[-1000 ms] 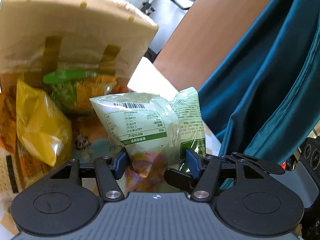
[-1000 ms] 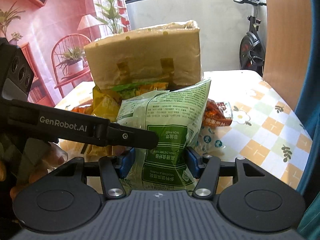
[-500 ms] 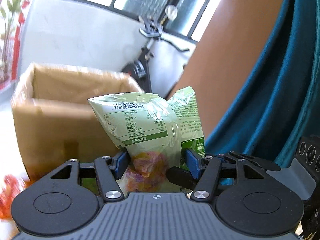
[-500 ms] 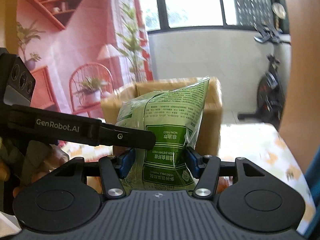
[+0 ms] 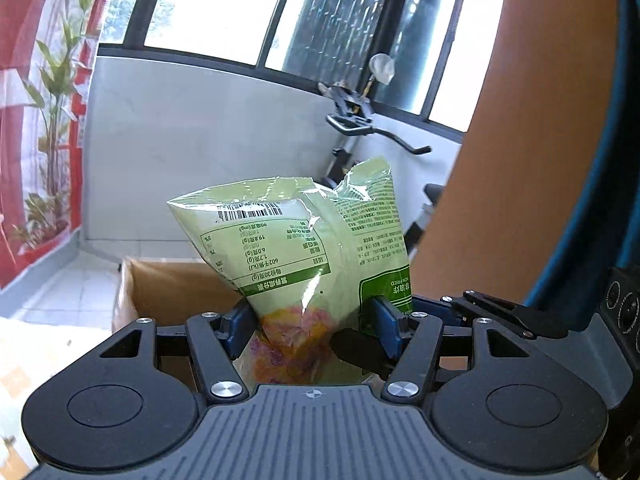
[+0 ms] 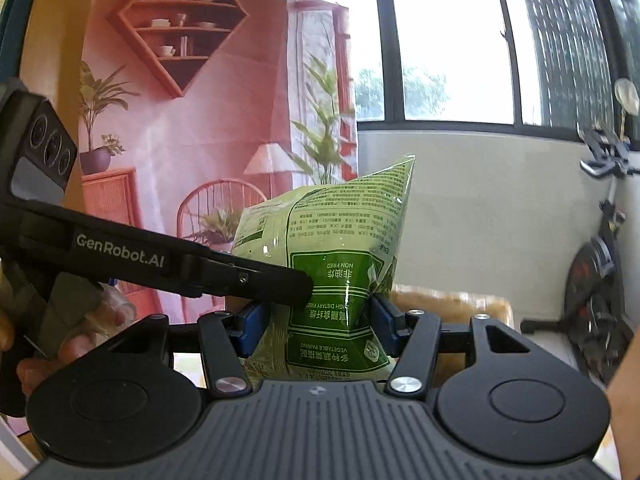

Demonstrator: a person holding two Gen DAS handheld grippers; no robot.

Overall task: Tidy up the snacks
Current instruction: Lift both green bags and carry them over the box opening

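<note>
Blue pads of the left gripper press into the lower sides of a green snack bag, so this gripper is clenched on it. The right gripper is clamped on the same bag from the other side, its blue pads denting the film; the left tool's black finger crosses in front of the bag in the right wrist view, and part of a hand shows at that picture's left edge.

The bag stands roughly upright between the two pairs of jaws, its long axis running up and away from the cameras. Its print reads upside down, and one sealed corner pokes highest at the upper right.

Just behind and below the bag lies an open cardboard box, with a bit of patterned tabletop at the left. Farther back are a grey wall, windows and an exercise bike.

A second ago the bag sat low among other snacks against the box's front, which filled the view; now both views look level across the room, and only the box's rim and inner wall show beneath the bag. Both grips look unchanged.
</note>
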